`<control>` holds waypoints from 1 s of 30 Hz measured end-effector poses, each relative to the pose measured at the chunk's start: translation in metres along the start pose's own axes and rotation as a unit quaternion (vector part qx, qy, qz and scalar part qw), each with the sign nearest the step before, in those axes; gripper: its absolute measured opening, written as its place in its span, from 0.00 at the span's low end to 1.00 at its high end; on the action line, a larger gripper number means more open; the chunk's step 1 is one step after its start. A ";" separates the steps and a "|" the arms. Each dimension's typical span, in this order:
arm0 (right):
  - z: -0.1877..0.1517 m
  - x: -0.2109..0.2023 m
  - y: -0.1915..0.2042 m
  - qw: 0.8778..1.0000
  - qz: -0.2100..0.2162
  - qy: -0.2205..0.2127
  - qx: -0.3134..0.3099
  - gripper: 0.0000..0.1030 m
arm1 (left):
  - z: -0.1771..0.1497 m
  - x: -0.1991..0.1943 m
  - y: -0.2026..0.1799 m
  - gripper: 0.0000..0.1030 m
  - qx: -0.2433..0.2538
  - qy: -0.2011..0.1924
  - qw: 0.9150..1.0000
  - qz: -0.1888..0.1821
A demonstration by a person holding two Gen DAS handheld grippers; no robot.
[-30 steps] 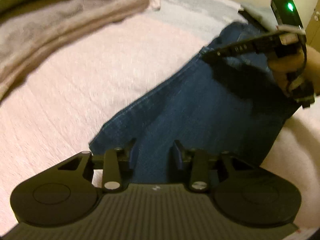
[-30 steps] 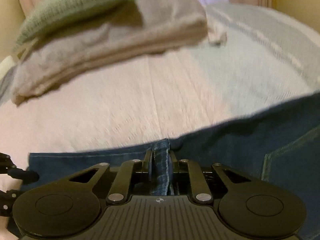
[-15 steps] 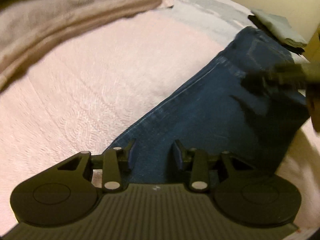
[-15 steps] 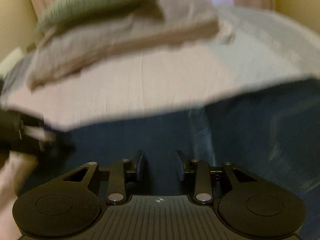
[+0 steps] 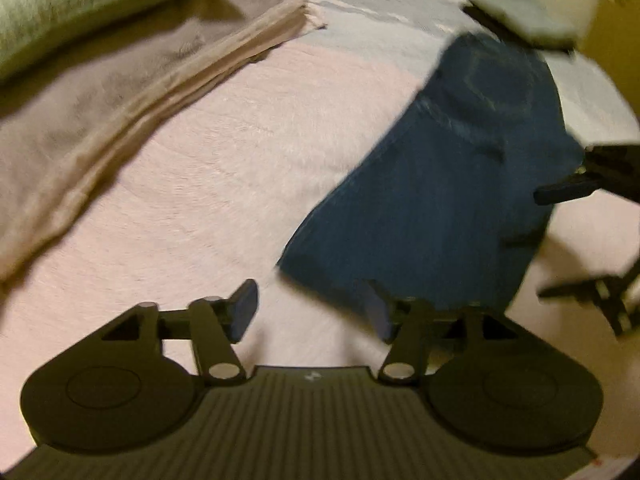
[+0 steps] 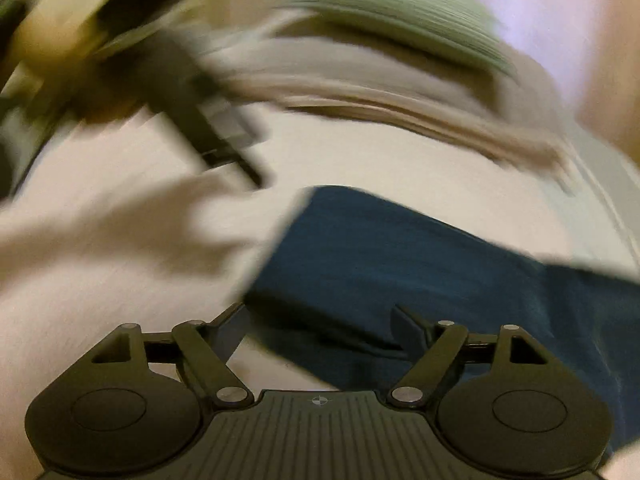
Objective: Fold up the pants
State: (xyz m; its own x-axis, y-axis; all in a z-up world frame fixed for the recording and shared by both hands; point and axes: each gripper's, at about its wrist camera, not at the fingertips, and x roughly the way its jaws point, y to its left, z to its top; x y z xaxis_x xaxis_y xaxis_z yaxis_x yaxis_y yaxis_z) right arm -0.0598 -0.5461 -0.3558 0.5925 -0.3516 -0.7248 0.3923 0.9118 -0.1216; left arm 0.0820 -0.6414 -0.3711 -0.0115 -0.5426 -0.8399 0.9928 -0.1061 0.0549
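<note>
The folded blue jeans (image 5: 440,184) lie flat on the pink bedspread (image 5: 224,184). My left gripper (image 5: 310,308) hovers just off their near corner, jaws opening, nothing between them. At the right edge of this view my right gripper (image 5: 560,242) reaches in beside the jeans with its fingers spread. In the blurred right wrist view the jeans (image 6: 400,264) run from the centre to the right. My right gripper (image 6: 320,320) is above their near edge, jaws opening wide, pads clear of the cloth. The left gripper (image 6: 224,140) shows as a dark blur at upper left.
A stack of folded clothes sits at the far side of the bed: a green knit (image 5: 80,4) on top of beige and grey pieces (image 5: 132,92). A pale grey-blue folded item (image 5: 528,12) lies beyond the jeans. The bedspread turns pale blue (image 5: 360,8) farther back.
Both grippers have let go of the jeans and opened. The right one held the denim edge a second ago, then swung away fast and rolled. The left one has drawn back to the left.
</note>
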 end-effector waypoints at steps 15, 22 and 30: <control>-0.016 0.068 0.042 0.973 -0.149 0.021 -0.173 0.10 | -0.083 0.026 -0.059 0.82 0.459 -0.055 0.886 0.039; 0.013 0.037 0.012 0.982 -0.124 0.006 -0.146 0.09 | -0.074 0.051 -0.068 0.79 0.588 -0.139 0.794 0.070; 0.029 0.010 0.006 0.990 -0.100 -0.008 -0.097 0.08 | -0.039 0.048 -0.064 0.29 0.628 -0.112 0.769 0.042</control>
State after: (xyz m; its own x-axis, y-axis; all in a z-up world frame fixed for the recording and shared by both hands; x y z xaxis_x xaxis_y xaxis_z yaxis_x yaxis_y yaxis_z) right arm -0.0315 -0.5505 -0.3440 0.5287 -0.5312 -0.6621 0.3613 0.8466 -0.3908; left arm 0.0222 -0.6276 -0.4361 -0.1128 -0.7066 -0.6985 0.0945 -0.7075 0.7004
